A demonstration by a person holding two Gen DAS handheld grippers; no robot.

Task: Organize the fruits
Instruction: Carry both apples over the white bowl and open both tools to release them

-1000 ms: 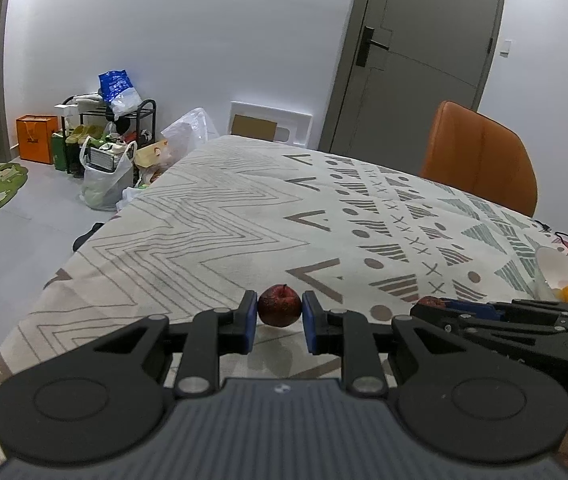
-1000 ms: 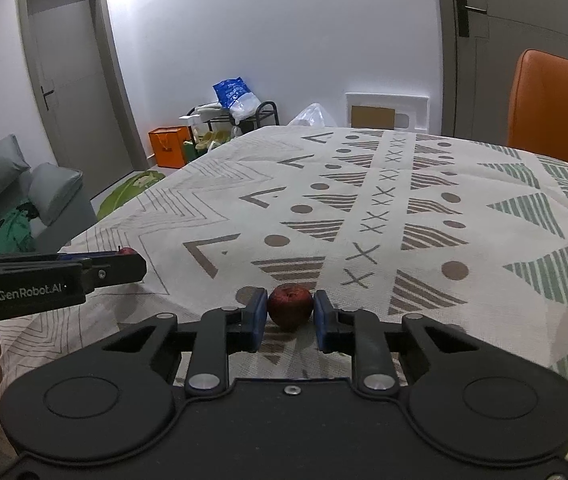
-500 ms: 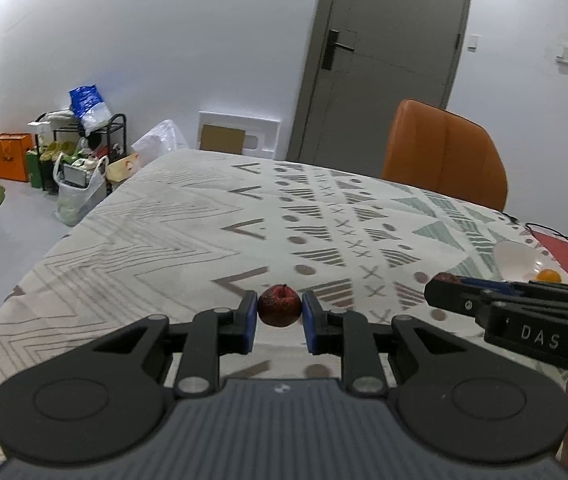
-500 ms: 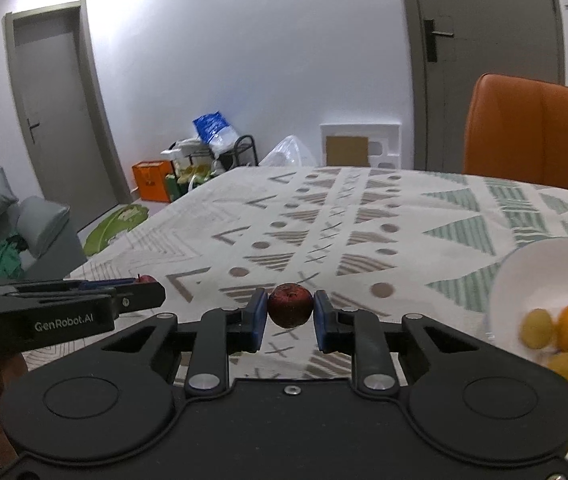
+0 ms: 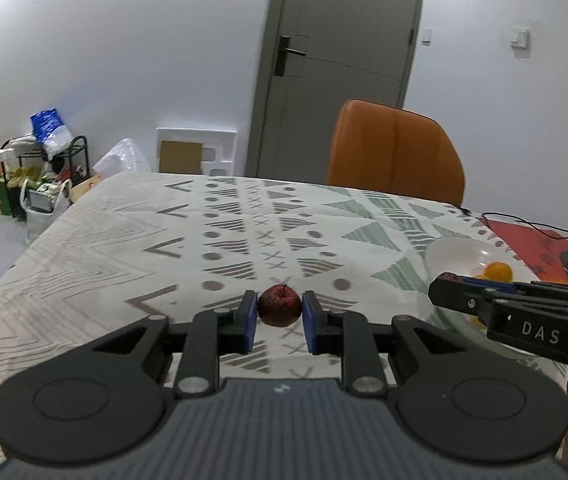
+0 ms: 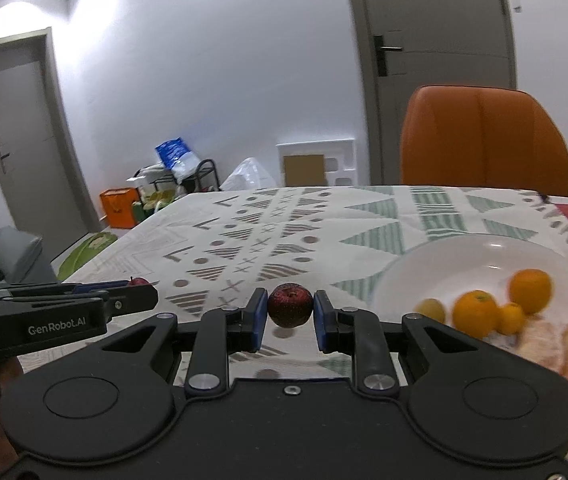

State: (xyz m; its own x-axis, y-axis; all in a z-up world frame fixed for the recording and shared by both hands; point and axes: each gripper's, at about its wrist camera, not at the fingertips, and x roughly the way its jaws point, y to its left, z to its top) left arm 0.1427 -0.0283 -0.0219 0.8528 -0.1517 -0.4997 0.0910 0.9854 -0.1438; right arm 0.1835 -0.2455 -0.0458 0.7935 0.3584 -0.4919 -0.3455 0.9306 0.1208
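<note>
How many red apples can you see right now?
2. One apple is gripped by the left gripper; the other apple is gripped by the right gripper, beside the bowl. More may be hidden out of view.

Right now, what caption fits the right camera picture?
Right gripper carries a small red apple toward the white bowl of oranges.
</note>
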